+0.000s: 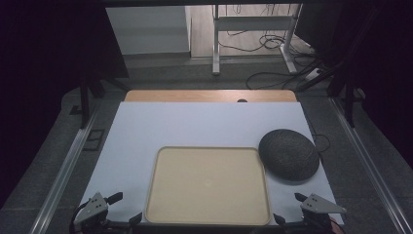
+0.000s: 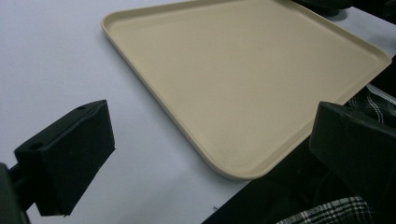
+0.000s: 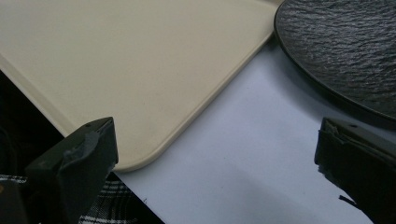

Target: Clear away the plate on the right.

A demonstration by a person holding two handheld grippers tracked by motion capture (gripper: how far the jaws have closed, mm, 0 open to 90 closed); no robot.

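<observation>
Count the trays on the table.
1. The tray lies at the table's near edge, between the two grippers, with the dark plate at its far right corner.

From up high I get a dim picture: the white surface point(image 1: 204, 124) reads bluish-grey, and both side edges of the frame sink into near black. The brightest patch is the floor at the top centre. The dark plate point(image 1: 289, 154) throws a soft shadow on its lower right. My gripper views are brighter and even, without glare; the near jaws look slightly soft.
</observation>
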